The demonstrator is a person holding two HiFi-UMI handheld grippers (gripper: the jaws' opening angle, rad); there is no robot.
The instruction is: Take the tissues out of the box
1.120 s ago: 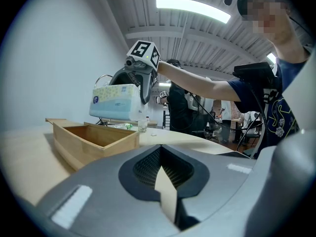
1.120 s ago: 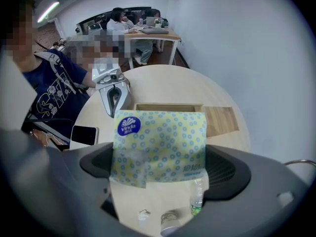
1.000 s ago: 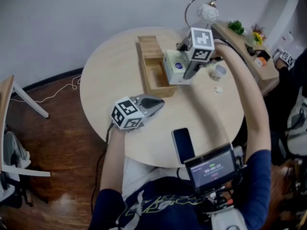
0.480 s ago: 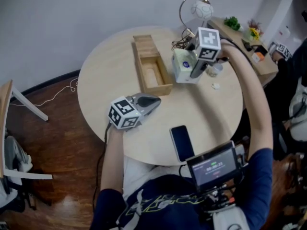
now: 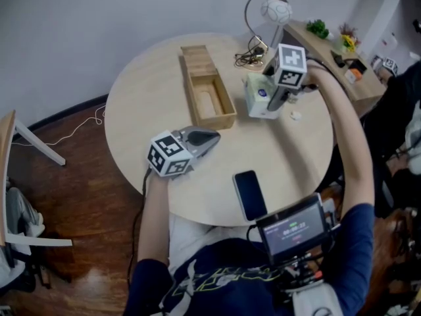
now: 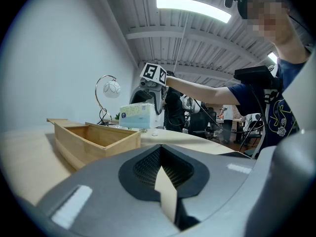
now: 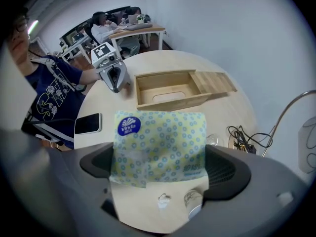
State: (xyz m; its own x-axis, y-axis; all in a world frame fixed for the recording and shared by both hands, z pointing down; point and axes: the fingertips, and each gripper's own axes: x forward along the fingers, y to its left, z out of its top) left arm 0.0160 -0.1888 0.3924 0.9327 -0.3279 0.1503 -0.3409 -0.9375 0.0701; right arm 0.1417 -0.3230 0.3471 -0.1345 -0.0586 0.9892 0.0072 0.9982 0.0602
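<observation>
up close, right gripper clamps tissues, blue logo

**Readable markings**

1. Tissue pack, clamped in your right hand-held gripper: the round blue label at its upper left corner reads "Vinda" in white. The blue print at its lower right is too small to read.
2. Screen at your chest: lit figures, illegible.
3. Your shirt: pale lettering on dark blue, illegible.
4. Left marker cube and right marker cube: black-and-white square patterns only, no letters.
</observation>
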